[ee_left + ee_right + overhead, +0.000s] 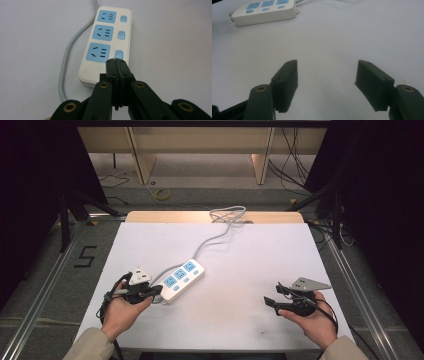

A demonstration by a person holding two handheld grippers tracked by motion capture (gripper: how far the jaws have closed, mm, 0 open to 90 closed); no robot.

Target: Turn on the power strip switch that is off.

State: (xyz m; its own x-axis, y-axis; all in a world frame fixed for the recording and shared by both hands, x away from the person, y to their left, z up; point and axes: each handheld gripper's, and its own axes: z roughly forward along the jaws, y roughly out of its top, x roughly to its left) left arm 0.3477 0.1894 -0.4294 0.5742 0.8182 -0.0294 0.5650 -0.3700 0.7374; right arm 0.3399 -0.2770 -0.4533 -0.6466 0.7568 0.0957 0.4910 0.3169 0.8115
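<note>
At the near end of the power strip (106,42), your left gripper (116,65), jaws pressed together, points at the nearest switch (119,54), seemingly to press it, while your right gripper (326,75) waits wide and empty.

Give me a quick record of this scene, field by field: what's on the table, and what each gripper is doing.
Surface: white table
Main object: white power strip, three blue sockets, three blue switches
Cord: grey cable, running toward the table's far edge
Left gripper: jaws shut, tips at the nearest switch of the strip
Right gripper: jaws open, nothing between them, apart from the strip
Contact with switch: cannot tell
</note>
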